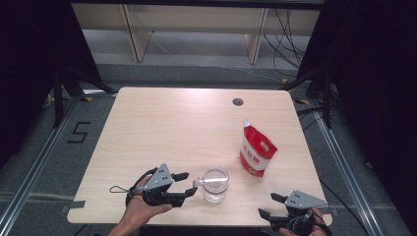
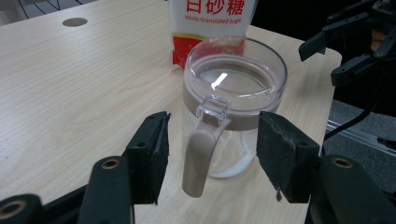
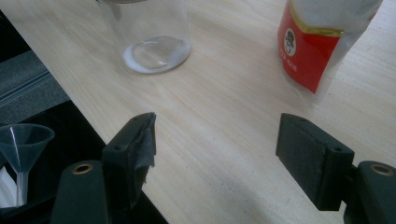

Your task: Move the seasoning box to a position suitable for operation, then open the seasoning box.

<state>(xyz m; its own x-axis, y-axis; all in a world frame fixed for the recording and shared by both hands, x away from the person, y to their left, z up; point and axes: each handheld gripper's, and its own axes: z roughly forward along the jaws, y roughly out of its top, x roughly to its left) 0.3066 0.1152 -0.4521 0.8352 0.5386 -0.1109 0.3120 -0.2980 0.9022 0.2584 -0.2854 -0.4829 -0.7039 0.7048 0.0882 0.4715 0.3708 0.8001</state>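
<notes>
Looking down from the high view, I see my left gripper (image 1: 186, 183) near the front edge of the table (image 1: 162, 123), its jaws pointing right at the clear jar (image 1: 215, 184) and standing on either side of the handle (image 1: 198, 182) that sticks out toward me. My right gripper (image 1: 271, 205) sits at the front right corner, well apart from the jar, jaws spread with nothing between them. The red-and-white sugar bag (image 1: 257, 149) stands upright behind and to the right of the jar.

In the left gripper view, the jar (image 2: 235, 79) stands straight ahead with its clear lid on, and the beige handle (image 2: 201, 156) hangs between my two pads (image 2: 159, 151). Neither pad touches it (a gap shows on both sides), so the jaws are apart and not pinching. The sugar bag (image 2: 212, 21) rises just behind the jar.

In the right gripper view, my jaws stand wide over bare table (image 3: 224, 140). The jar's base (image 3: 154, 51) is ahead to the left, the sugar bag (image 3: 317, 46) ahead to the right, and a small clear funnel (image 3: 21, 144) sits off the table's edge at lower left.
</notes>
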